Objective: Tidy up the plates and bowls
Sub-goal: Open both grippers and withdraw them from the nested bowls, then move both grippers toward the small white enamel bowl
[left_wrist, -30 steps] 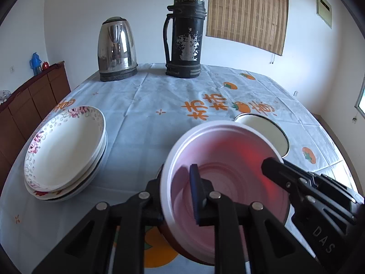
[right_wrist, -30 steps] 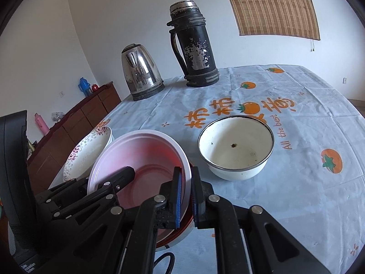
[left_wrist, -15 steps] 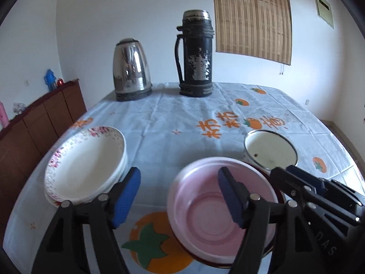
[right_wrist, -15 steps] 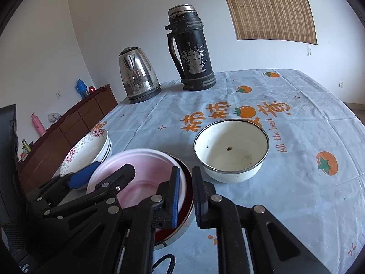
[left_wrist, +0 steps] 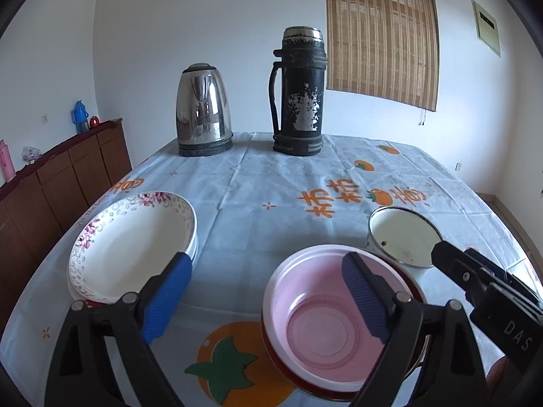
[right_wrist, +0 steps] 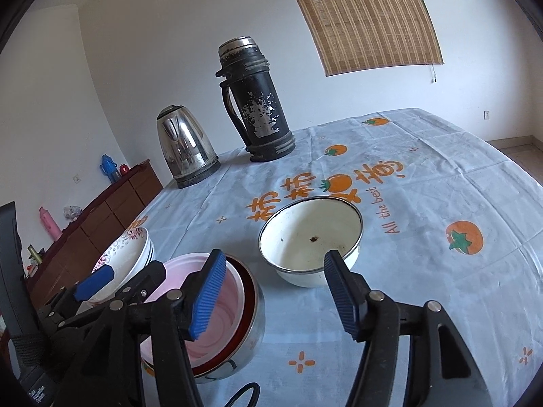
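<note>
My left fingers [left_wrist: 268,302] have just spread wide, free of the pink bowl [left_wrist: 325,322] nested in a steel bowl [right_wrist: 251,332]. My right fingers [right_wrist: 275,295] have just been opening too, holding nothing, near the white enamel bowl [right_wrist: 310,240] on the worktop [right_wrist: 424,271].

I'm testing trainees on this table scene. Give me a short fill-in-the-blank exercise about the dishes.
1. The pink bowl sits nested inside a ____ bowl with a red lining.
2. The floral plates form a ____ at the table's left.
3. The white enamel bowl stands ____ from the pink bowl.
4. Both hand-held grippers, left and right, are ____.

Missing words: metal; stack; apart; open
</note>
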